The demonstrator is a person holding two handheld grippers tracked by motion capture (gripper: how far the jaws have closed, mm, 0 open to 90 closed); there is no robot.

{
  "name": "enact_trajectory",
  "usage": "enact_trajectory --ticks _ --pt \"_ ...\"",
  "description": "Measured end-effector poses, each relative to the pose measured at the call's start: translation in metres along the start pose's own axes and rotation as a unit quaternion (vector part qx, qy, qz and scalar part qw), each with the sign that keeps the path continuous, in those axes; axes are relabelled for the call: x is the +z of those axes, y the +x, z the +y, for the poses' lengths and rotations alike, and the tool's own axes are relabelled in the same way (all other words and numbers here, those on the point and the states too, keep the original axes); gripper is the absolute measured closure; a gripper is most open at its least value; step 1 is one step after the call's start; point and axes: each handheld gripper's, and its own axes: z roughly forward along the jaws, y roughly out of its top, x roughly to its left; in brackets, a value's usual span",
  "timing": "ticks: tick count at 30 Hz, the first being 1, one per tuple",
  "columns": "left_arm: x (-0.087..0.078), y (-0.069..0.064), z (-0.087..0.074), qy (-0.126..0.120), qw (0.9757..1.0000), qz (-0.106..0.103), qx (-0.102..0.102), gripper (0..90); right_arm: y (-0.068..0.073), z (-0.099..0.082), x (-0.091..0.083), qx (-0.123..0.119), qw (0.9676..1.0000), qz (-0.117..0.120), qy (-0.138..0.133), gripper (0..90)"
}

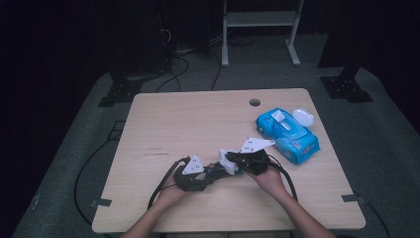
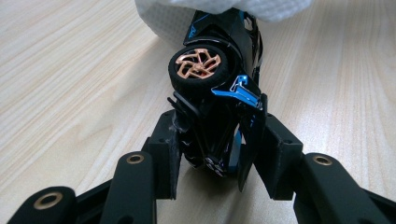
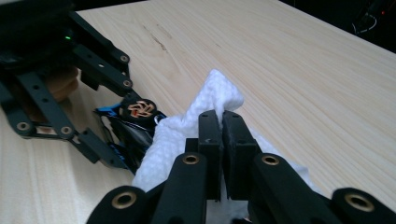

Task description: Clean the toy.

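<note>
Two grippers are meeting near the table's (image 1: 163,129) front edge, working on one small toy. The left gripper (image 2: 217,154) is clamping its jaws on the tail of a black-and-blue toy car (image 2: 219,93), pads pressing both flanks while the car is lying tipped on its side, a copper-spoked wheel (image 2: 198,65) facing the camera. The right gripper (image 3: 221,122) is pinching a folded white wet wipe (image 3: 210,105) between nearly touching jaws and draping it over the car's far end. Farther right, a blue wipes pack (image 1: 287,131) is sitting with its lid flipped open. Risk, as I judge it: the hold is catching only the car's narrow rear, so firm rubbing could be twisting it loose or snapping the thin blue wing (image 2: 236,91); the wipe could also be slipping free.
</note>
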Motion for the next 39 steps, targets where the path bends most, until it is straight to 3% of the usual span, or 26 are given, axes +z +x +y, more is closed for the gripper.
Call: enact_trajectory --ticks 5,7,9,12,18,20,22,24,26,30,36,39 --pt "0.0 0.0 0.001 0.002 1.0 -0.002 0.001 55.2 0.023 0.009 0.017 -0.009 0.9985 0.053 -0.012 86.2" --pt "0.0 0.0 0.001 0.002 1.0 -0.002 0.001 55.3 0.032 0.013 0.025 -0.022 0.9977 0.063 -0.009 86.2" --pt "-0.001 0.0 0.0 0.001 1.0 -0.004 0.001 55.7 0.033 0.014 0.026 -0.029 0.9978 0.059 -0.004 86.2" --pt "-0.001 0.0 0.0 0.0 1.0 -0.004 0.005 55.7 0.021 0.009 0.015 -0.031 0.9989 0.036 0.006 86.2" --pt "-0.001 0.0 0.0 -0.002 0.9999 -0.003 0.011 55.5 -0.009 -0.009 -0.013 0.003 0.9999 -0.008 0.005 86.2" --pt "0.0 0.001 0.0 -0.008 0.9999 -0.01 -0.002 54.4 -0.011 -0.012 -0.015 0.019 0.9998 -0.005 -0.001 86.1" --pt "0.0 0.002 0.001 -0.025 0.9989 -0.023 -0.034 48.2 -0.007 -0.012 -0.011 0.024 0.9997 -0.001 -0.003 86.1" --pt "0.0 0.002 0.003 -0.034 0.9987 -0.017 -0.034 46.2 0.0 -0.007 -0.004 0.027 0.9994 0.02 -0.007 86.1" --pt "-0.001 0.003 0.003 -0.039 0.9987 -0.016 -0.03 49.7 0.011 -0.003 0.004 0.011 0.9992 0.039 -0.007 86.1" --pt "-0.002 0.004 0.002 -0.038 0.9987 -0.022 -0.026 53.8 0.018 0.001 0.009 -0.011 0.9991 0.04 -0.002 86.0" --pt "-0.003 0.006 0.003 -0.039 0.999 -0.014 -0.014 56.1 -0.016 -0.013 -0.019 0.017 0.9997 -0.013 0.008 86.0" --pt "-0.002 0.008 0.002 -0.045 0.9988 -0.012 -0.015 56.0 -0.024 -0.017 -0.024 0.033 0.9992 -0.021 0.011 86.1"
